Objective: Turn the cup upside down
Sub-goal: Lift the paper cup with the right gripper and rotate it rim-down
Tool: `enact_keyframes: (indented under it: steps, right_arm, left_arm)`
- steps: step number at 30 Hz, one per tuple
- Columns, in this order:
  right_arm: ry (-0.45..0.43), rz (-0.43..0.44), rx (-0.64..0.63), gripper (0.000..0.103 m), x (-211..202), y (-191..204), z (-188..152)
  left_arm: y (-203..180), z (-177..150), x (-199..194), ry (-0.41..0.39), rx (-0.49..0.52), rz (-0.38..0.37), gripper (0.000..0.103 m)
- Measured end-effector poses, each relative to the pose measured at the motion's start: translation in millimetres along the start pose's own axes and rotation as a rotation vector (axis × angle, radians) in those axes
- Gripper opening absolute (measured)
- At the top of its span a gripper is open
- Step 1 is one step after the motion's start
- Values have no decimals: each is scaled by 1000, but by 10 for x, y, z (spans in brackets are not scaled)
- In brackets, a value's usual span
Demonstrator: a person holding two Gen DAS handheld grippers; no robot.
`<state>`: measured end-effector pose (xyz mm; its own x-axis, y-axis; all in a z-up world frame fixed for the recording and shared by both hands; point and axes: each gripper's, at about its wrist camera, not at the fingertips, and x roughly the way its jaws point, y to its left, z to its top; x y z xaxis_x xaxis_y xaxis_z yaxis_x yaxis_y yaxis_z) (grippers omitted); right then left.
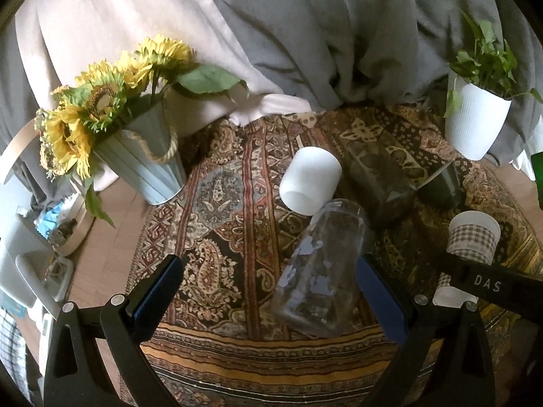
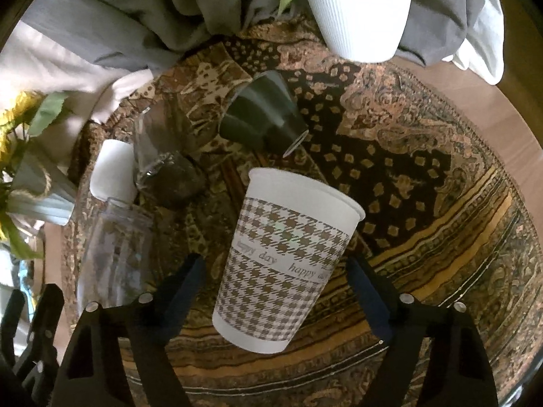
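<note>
A paper cup with a brown houndstooth print (image 2: pixel 283 264) stands upright on the patterned cloth, between the spread fingers of my right gripper (image 2: pixel 275 281), which is open around it without touching. It also shows in the left wrist view (image 1: pixel 473 234). A tall clear glass (image 1: pixel 322 271) stands between the fingers of my left gripper (image 1: pixel 271 281), close to the right finger; the gripper is open. A white cup (image 1: pixel 310 179), another clear glass (image 1: pixel 380 183) and a dark green cup (image 2: pixel 261 115) stand behind.
A round table (image 2: pixel 441 183) is covered with a paisley cloth. A pale bucket of sunflowers (image 1: pixel 142 159) stands at the far left. A white ribbed pot with a green plant (image 1: pixel 475 125) stands at the far right. Grey and white fabric (image 1: pixel 271 34) hangs behind.
</note>
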<state>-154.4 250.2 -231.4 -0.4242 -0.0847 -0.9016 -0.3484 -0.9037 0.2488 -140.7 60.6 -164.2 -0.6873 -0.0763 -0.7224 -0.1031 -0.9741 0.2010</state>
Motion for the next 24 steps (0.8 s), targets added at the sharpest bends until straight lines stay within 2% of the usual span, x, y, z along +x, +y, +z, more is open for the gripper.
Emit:
enact_keyframes:
  steps: [3, 12, 16, 24]
  right_arm:
    - [18, 2, -4, 72, 56, -18, -2]
    - [18, -6, -105, 66, -35, 81, -8]
    - [9, -6, -181, 65, -200, 167, -63]
    - [46, 38, -338, 64, -481, 320, -376]
  left_arm:
    - [-19, -6, 20, 7, 5, 2, 103]
    - [-30, -54, -17, 22, -1, 8, 103]
    - [32, -117, -90, 29, -24, 9, 103]
    - [295, -417, -268, 72, -95, 29, 103]
